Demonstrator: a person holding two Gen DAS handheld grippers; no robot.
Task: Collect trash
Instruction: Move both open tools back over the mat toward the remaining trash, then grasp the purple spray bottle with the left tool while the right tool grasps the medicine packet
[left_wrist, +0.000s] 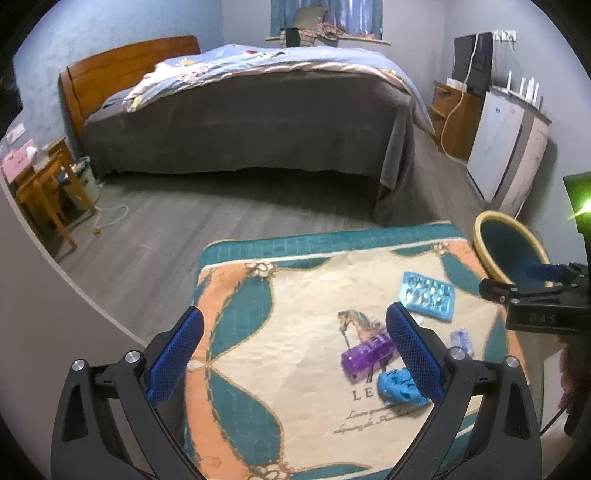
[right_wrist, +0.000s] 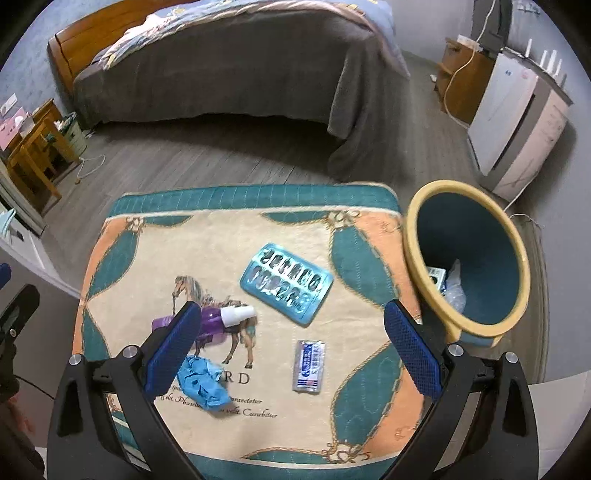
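Left wrist view: the left gripper (left_wrist: 295, 354) is hovering over the bench (left_wrist: 295, 288) with its fingers (left_wrist: 177, 354) spread wide and nothing between them. The purple bottle (left_wrist: 365, 354) is lying just inside the right finger, with the crumpled blue glove (left_wrist: 400, 387) near it and the blister pack (left_wrist: 426, 295) farther off. The sachet (left_wrist: 461, 339) is mostly hidden behind that finger. The bin (left_wrist: 509, 247) is standing at the far right, its inside out of sight from here. The right gripper (left_wrist: 517, 284) is poking in from the right edge; I cannot tell its spread here.

Right wrist view: the right gripper (right_wrist: 291, 350) is hanging above the sachet (right_wrist: 309, 365), fingers (right_wrist: 412, 350) spread and empty. The bottle (right_wrist: 210, 319) is half covered by the left finger, the glove (right_wrist: 203, 386) partly too. The bin (right_wrist: 469, 258) is already holding some scraps I cannot identify.

To pick the flat sachet well, the fingers probably need to come down straddling its narrow width, pressing lightly into the soft cloth.
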